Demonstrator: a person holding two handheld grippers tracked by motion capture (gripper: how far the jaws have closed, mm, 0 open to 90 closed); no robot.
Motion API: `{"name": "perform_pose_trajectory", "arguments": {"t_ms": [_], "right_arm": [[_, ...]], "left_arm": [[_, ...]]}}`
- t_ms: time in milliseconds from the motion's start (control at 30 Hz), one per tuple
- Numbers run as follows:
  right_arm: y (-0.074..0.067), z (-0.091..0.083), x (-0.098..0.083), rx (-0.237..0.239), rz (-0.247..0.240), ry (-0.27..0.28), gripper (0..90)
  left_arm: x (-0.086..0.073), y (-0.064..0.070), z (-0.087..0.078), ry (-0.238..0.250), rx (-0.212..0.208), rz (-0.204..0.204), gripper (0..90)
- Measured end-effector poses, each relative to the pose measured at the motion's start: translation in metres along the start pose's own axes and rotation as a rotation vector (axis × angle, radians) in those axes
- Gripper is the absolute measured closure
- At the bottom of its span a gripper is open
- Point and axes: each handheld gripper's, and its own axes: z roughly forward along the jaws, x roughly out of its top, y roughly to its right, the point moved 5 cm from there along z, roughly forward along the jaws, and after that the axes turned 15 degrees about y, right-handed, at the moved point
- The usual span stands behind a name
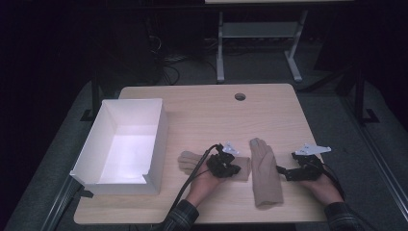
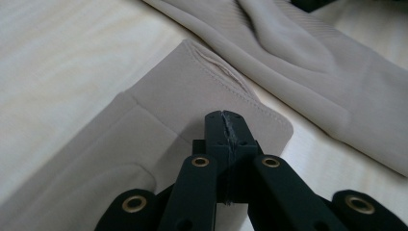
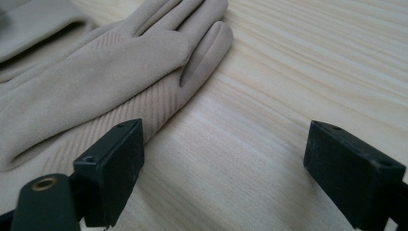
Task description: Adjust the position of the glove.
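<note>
Two beige gloves lie on the wooden table (image 1: 202, 115). One glove (image 1: 190, 161) lies crosswise, its cuff (image 2: 192, 96) under my left gripper (image 1: 235, 168). Its jaws (image 2: 225, 122) are shut and rest over the cuff's flat cloth; no fabric shows between them. The other glove (image 1: 265, 175) lies lengthwise, fingers pointing away (image 3: 110, 67). My right gripper (image 1: 284, 173) stands open just right of that glove. Its left jaw sits at the glove's edge, with bare table between the jaws (image 3: 226, 173).
A white open box (image 1: 122, 144) stands on the left part of the table. A round cable hole (image 1: 240, 96) sits near the far edge. Cables trail from both grippers toward the front. A metal table frame (image 1: 260, 38) stands on the floor beyond.
</note>
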Motion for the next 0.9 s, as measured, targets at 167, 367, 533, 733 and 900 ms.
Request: {"name": "perform_pose_trajectory", "arguments": {"t_ms": [167,367,533,733,900], "right_arm": [[0.000,0.000,0.000,0.001,-0.005,0.002,13.7],[0.000,0.000,0.000,0.000,-0.006,0.003,13.7],[0.000,0.000,0.000,-0.002,-0.005,0.004,13.7],[0.000,0.000,0.000,-0.003,-0.007,0.004,13.7],[0.000,0.000,0.000,-0.002,-0.006,0.004,13.8]], "left_arm": [[-0.012,0.013,-0.010,0.032,-0.004,-0.007,89.6],[-0.026,0.029,-0.027,0.024,-0.008,0.016,89.6],[-0.032,0.034,-0.040,0.030,-0.004,0.026,89.5],[-0.015,0.008,-0.062,0.076,0.091,0.022,89.5],[0.000,-0.031,-0.082,0.117,0.211,-0.009,89.5]]}}
